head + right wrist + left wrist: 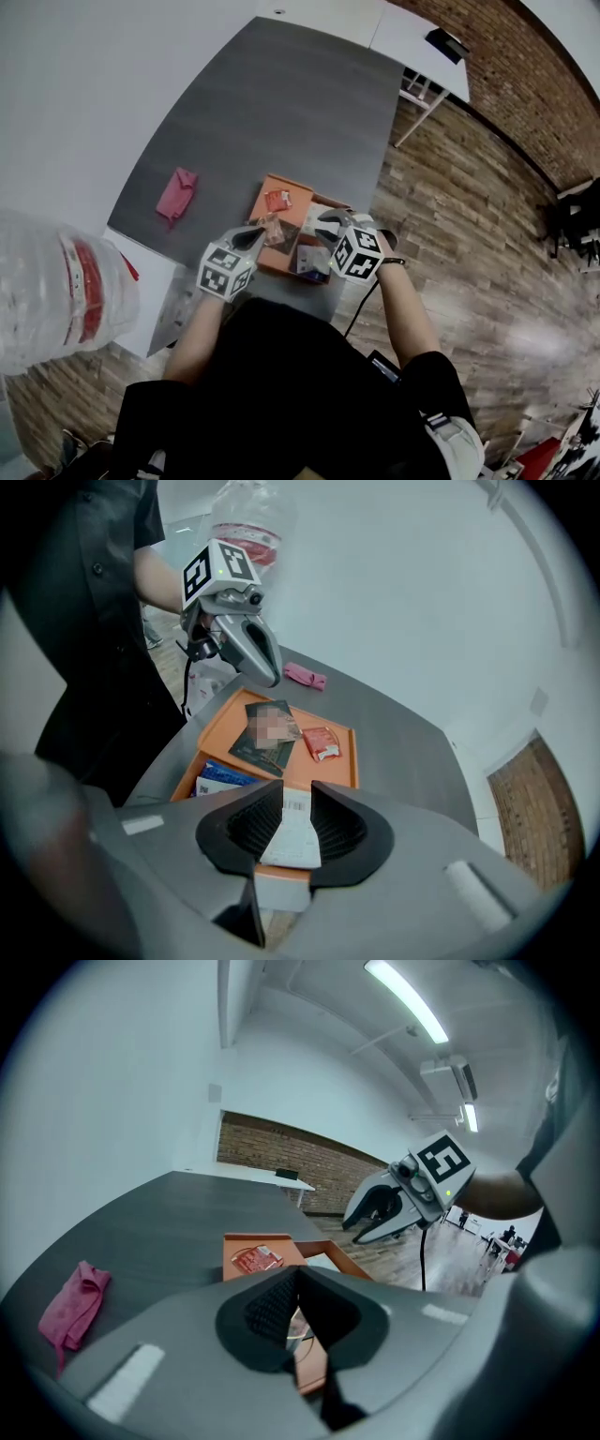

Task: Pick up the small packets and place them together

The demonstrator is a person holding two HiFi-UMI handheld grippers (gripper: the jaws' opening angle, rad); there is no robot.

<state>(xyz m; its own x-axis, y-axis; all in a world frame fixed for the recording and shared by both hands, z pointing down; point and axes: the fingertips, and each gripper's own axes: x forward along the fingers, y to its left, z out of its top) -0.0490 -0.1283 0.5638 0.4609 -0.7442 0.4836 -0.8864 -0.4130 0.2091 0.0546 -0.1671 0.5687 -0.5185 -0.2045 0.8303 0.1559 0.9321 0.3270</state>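
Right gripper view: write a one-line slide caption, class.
White packet between the right gripper's claw, by an orange tray with a red packet, dark packet and blue packet.

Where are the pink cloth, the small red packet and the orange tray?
Pink crumpled cloth (176, 195): head view, its middle.
Small red packet (322, 743): right gripper view, its middle.
Flat orange tray (338, 768): right gripper view, bare floor near its right rim.
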